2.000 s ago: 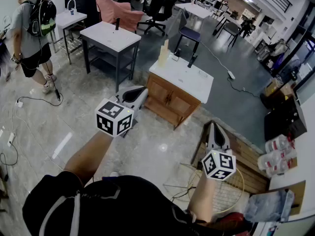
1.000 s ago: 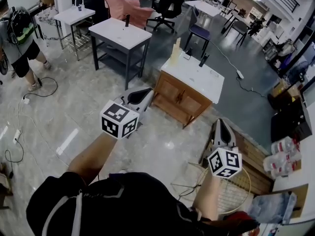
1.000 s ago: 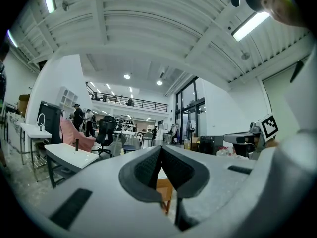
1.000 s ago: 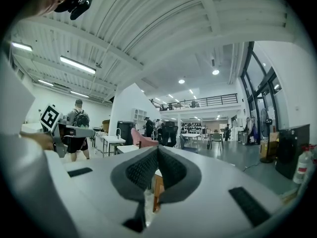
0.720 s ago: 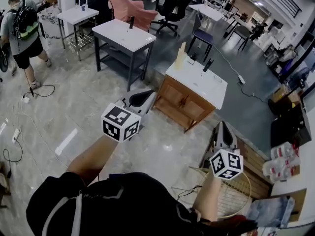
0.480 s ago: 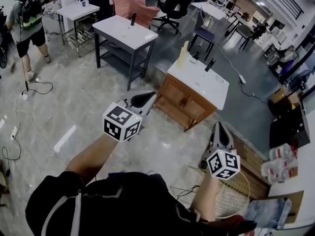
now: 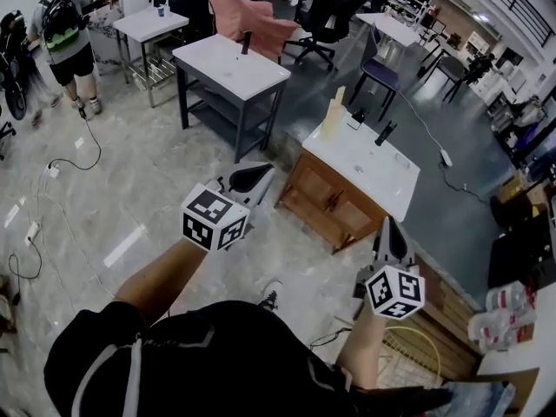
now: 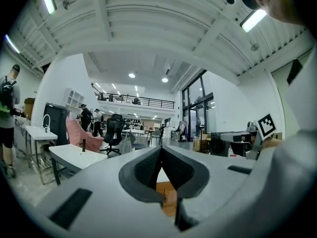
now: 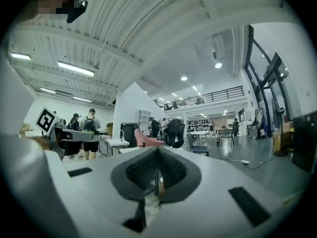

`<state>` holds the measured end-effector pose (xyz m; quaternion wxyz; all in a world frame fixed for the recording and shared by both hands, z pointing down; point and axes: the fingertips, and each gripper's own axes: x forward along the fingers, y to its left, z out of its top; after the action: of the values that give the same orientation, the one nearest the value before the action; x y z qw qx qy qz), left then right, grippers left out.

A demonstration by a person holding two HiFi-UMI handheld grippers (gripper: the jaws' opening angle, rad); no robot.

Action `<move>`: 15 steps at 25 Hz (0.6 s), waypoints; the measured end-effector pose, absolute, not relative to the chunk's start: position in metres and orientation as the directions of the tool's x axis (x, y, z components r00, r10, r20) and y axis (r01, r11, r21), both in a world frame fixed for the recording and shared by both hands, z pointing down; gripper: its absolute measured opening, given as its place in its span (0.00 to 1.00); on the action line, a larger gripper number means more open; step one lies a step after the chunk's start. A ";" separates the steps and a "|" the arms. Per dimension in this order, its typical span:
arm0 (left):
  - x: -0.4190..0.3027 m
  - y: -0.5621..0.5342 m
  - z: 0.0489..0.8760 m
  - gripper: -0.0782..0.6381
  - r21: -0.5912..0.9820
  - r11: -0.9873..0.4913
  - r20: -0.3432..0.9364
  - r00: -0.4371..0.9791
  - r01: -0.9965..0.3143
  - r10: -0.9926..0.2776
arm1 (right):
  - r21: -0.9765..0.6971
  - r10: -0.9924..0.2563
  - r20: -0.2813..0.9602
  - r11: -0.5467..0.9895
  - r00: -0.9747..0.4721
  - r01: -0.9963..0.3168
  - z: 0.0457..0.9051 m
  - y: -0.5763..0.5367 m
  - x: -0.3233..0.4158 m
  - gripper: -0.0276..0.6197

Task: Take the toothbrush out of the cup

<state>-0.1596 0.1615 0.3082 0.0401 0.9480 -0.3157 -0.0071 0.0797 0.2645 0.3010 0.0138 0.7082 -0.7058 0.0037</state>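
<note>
A low wooden cabinet with a white top (image 7: 365,162) stands ahead of me. At its far left corner rises a pale, tall object (image 7: 333,118), too small to tell whether it is the cup. Two dark items (image 7: 383,133) stand beside it. I make out no toothbrush. My left gripper (image 7: 265,170) is held level over the floor, short of the cabinet's left end, shut and empty (image 8: 161,149). My right gripper (image 7: 390,223) hovers near the cabinet's front right corner, also shut with nothing in it (image 9: 157,150).
A grey-legged table with a white top (image 7: 233,66) stands beyond the left gripper, with a pink chair (image 7: 248,17) behind it. A person with a backpack (image 7: 65,33) walks at far left. Cables (image 7: 74,159) lie on the floor. A wire basket (image 7: 417,354) sits at lower right.
Both grippers have moved forward toward the wooden cabinet, which now lies closer and lower in the head view. Their jaws stayed shut. The person at far left has walked on.
</note>
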 end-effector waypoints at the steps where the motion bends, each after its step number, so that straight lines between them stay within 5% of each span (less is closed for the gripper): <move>1: -0.150 0.152 0.306 0.12 0.073 -0.796 0.011 0.798 -0.601 -0.602 | 0.011 -1.000 0.021 -0.002 0.002 -1.000 0.301 0.254 0.091 0.05; 15: -0.004 0.033 0.309 0.12 0.043 -0.770 0.058 0.771 -0.637 -0.634 | -0.016 -0.998 0.029 0.062 -0.062 -0.998 0.308 0.126 0.229 0.05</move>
<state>-0.0037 0.0334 0.3086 0.0300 0.9405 -0.3379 0.0203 0.2289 0.1262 0.3076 0.0049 0.6848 -0.7286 0.0157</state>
